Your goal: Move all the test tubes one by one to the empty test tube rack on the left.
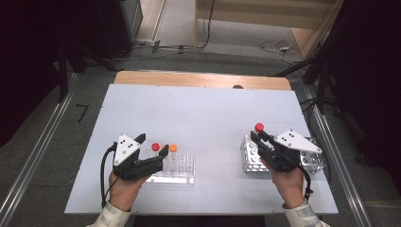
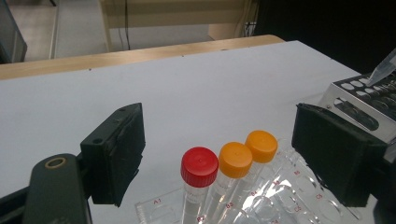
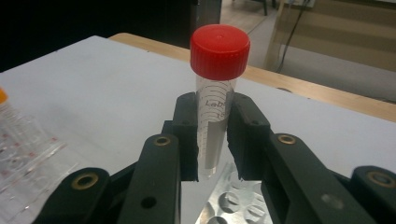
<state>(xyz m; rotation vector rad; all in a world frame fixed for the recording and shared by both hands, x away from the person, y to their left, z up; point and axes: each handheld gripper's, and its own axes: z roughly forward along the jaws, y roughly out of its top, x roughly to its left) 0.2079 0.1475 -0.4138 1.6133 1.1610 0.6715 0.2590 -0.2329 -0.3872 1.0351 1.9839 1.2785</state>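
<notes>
In the right gripper view my right gripper (image 3: 212, 135) is shut on a clear tube with a red cap (image 3: 219, 51), held upright above the metal rack (image 3: 233, 200). From the high view that tube (image 1: 259, 126) sticks up out of the right gripper (image 1: 260, 137) over the metal rack (image 1: 253, 161). My left gripper (image 2: 217, 126) stands open, its jaws on either side of a red-capped tube (image 2: 200, 166) and two orange-capped tubes (image 2: 236, 159) standing in the clear plastic rack (image 2: 156, 205). The pads touch none of them. The high view shows the left gripper (image 1: 151, 150) at the clear rack (image 1: 182, 172).
The white table top (image 1: 198, 118) has a wooden strip along its far edge (image 1: 198, 79). The metal rack (image 2: 369, 100) lies to the right of the clear one, with the held tube's pointed tip (image 2: 383, 70) above it. Cables lie on the floor beyond the table.
</notes>
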